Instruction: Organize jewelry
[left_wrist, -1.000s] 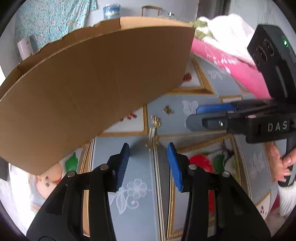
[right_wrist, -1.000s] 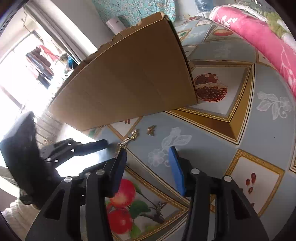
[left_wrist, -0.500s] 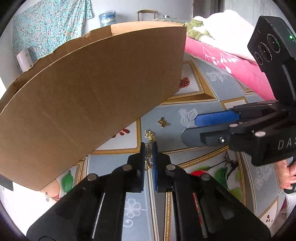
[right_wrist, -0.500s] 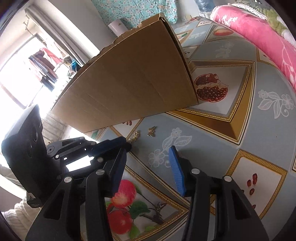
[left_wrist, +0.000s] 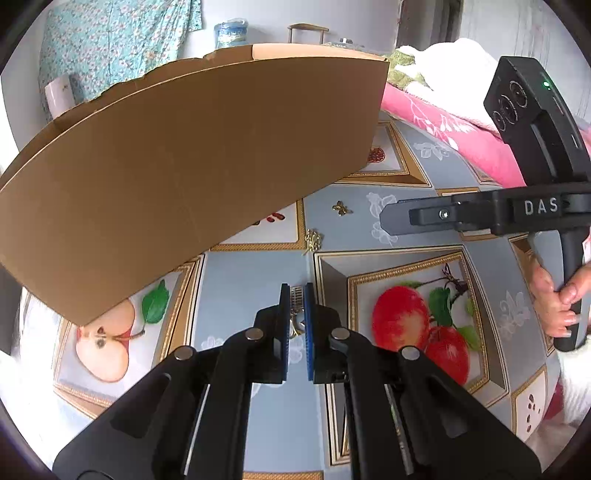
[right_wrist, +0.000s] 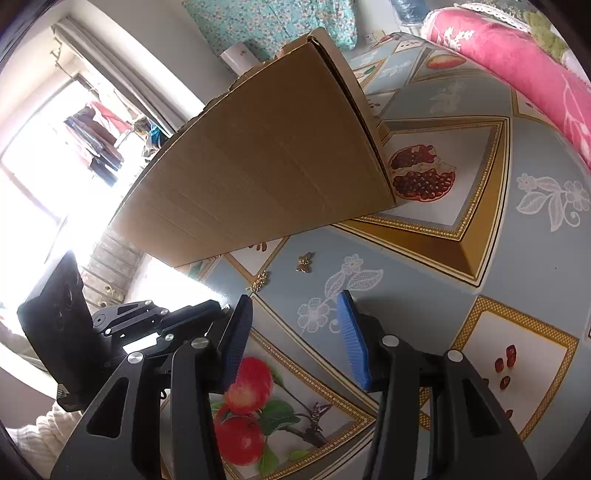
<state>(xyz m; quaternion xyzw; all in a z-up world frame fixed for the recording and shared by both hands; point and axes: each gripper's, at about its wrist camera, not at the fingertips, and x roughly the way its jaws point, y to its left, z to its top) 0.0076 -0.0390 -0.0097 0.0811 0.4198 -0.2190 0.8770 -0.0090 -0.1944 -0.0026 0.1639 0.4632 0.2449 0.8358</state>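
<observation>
Butterfly charm (left_wrist: 341, 208) on tablecloth (left_wrist: 236, 280), before cardboard box (left_wrist: 192, 162); chain cluster (left_wrist: 314, 238) just beside charm.

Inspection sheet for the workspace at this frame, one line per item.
Surface: tablecloth with fruit prints, flat.
Job's things: silver trinket pinched in the left gripper; gold butterfly charm and small gold cluster lie apart on the cloth, near the cardboard box.
Clutter: nothing seen on the cloth besides these.
Grippers: left gripper shut on the trinket, its jaws having just closed; right gripper open, nothing between its jaws.
Cables: nothing seen.
Surroundings: pink blanket at the far edge, floral cloth hanging behind, bright window.
</observation>
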